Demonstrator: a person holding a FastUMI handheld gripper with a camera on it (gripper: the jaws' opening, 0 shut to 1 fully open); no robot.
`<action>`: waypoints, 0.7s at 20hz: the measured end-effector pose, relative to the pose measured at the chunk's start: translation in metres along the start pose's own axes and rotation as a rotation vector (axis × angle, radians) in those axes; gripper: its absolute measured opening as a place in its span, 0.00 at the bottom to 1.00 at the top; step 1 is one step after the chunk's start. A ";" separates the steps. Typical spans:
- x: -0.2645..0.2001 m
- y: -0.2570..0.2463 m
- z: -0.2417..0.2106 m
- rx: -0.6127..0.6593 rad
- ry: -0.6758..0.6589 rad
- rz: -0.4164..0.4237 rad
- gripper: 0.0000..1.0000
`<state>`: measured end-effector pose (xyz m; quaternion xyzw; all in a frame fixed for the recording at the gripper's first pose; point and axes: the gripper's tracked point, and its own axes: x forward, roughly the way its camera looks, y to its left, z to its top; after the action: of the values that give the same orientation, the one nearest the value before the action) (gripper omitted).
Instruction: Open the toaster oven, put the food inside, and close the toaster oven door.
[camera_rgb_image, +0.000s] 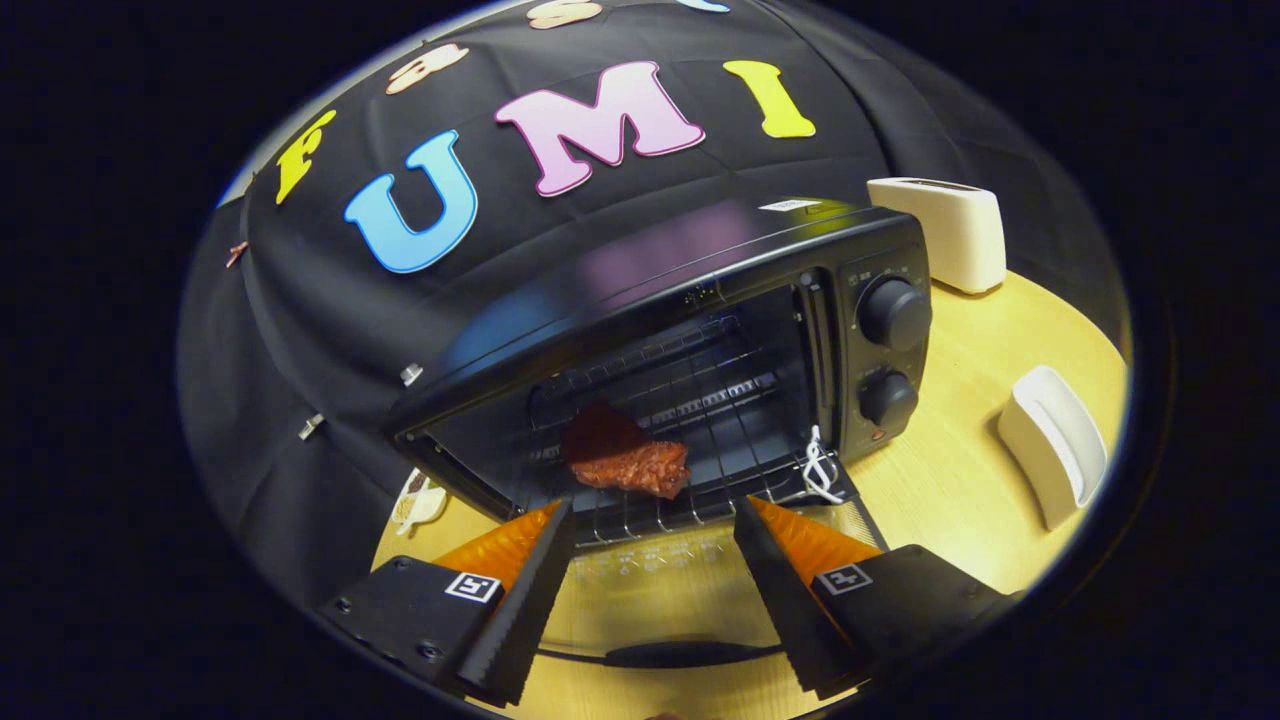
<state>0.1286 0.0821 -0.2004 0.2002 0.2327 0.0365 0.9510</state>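
Toaster oven (700, 340) open; food (628, 455) already on its rack. Claw (655, 520) spread wide, empty, just before it. Door (660, 600) left to close.

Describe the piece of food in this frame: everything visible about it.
The food is a reddish-brown, rough-textured slab, like a piece of meat, lying flat on the wire rack inside the open toaster oven. It sits towards the front of the rack, just beyond the open gripper, whose fingers do not touch it.
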 end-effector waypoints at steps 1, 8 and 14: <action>-0.004 -0.003 -0.001 -0.006 0.013 -0.010 0.98; -0.051 -0.014 -0.023 -0.212 0.134 -0.036 0.98; -0.082 -0.023 -0.063 -0.268 0.265 -0.043 0.99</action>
<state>0.0260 0.0708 -0.2256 0.0603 0.3531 0.0731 0.9308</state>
